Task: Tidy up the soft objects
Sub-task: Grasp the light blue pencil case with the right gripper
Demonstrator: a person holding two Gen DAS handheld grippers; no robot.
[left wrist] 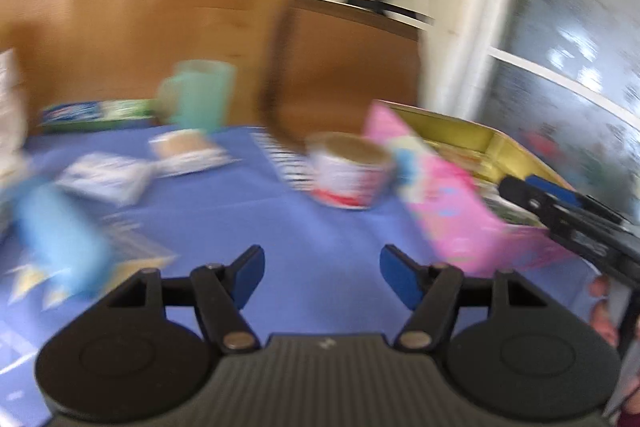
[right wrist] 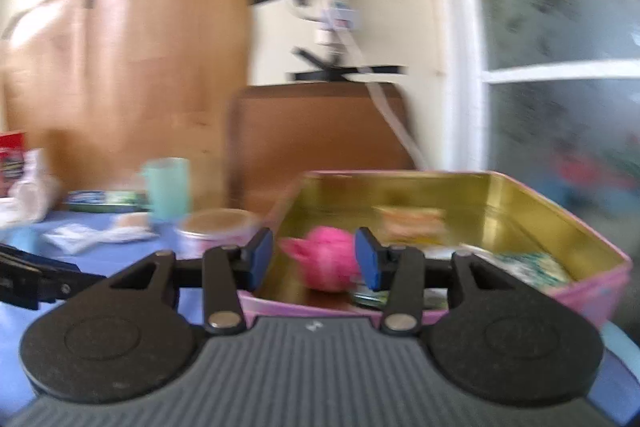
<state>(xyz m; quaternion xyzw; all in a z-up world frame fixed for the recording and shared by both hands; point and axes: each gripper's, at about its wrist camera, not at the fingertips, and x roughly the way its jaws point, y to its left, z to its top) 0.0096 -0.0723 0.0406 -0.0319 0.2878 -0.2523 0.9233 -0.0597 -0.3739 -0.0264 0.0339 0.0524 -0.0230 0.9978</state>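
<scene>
Pink fluffy ball (right wrist: 330, 261) lying lower centre inside pink tin (right wrist: 592, 279); looks light, squashy, best pinched across middle. Right gripper (right wrist: 316, 259) fingers part-open, empty; left gripper (left wrist: 322, 273) likewise.

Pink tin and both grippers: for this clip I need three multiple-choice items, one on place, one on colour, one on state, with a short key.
1. Where does the pink fluffy ball lie?
A. inside the pink tin
B. on the blue tablecloth
C. in the mint green cup

2. What colour is the tin's inner wall?
A. silver
B. gold
C. black

3. How does the left gripper stand?
A. shut on a packet
B. shut with nothing between
C. open with nothing between

Key: 1 A, in the right wrist view the ball rests on the tin's floor beyond the right gripper. 2 B, the walls shine yellow-gold. 3 C, the left wrist view shows only tablecloth between the parted blue pads.
</scene>
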